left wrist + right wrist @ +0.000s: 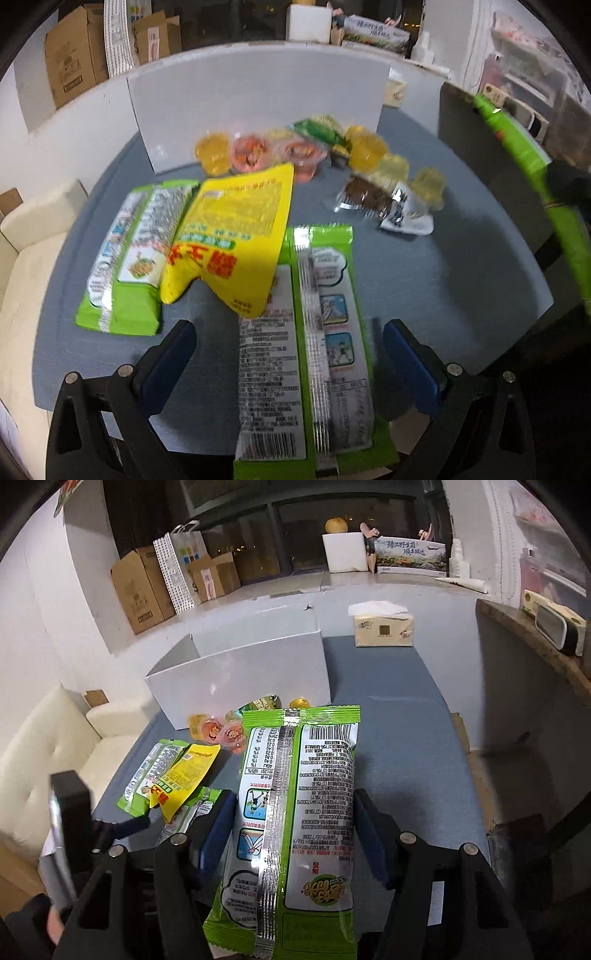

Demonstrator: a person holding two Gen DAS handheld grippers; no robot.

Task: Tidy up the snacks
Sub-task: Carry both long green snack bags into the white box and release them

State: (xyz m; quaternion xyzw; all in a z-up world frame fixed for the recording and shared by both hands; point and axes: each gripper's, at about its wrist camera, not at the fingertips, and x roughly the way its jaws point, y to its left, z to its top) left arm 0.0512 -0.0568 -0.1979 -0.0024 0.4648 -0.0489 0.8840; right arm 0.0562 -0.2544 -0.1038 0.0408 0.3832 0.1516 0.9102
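1. Left wrist view: the left gripper (288, 354) hangs over the blue table (461, 288) with its jaws spread wide. A green snack pack (314, 350) lies back-up on the table in the gap between the blue pads (168, 363), and neither pad touches it.
2. Same view: a yellow pouch (236, 236) overlaps that pack's far end and also a second green pack (129, 258) to the left.
3. Same view: jelly cups (251, 153) and small sachets (369, 201) sit in a loose row in front of the white box (258, 110), which stands at the table's far side.
4. Same view: at the right edge a lifted green pack (517, 147) shows edge-on.
5. Right wrist view: the right gripper (291, 834) has its jaws about half open, clamped on the held green pack (295, 812), lifted clear of the table, printed back facing the camera.
6. Same view: the white box (251, 679) is open-topped, and a tissue pack (382, 626) stands beyond it.
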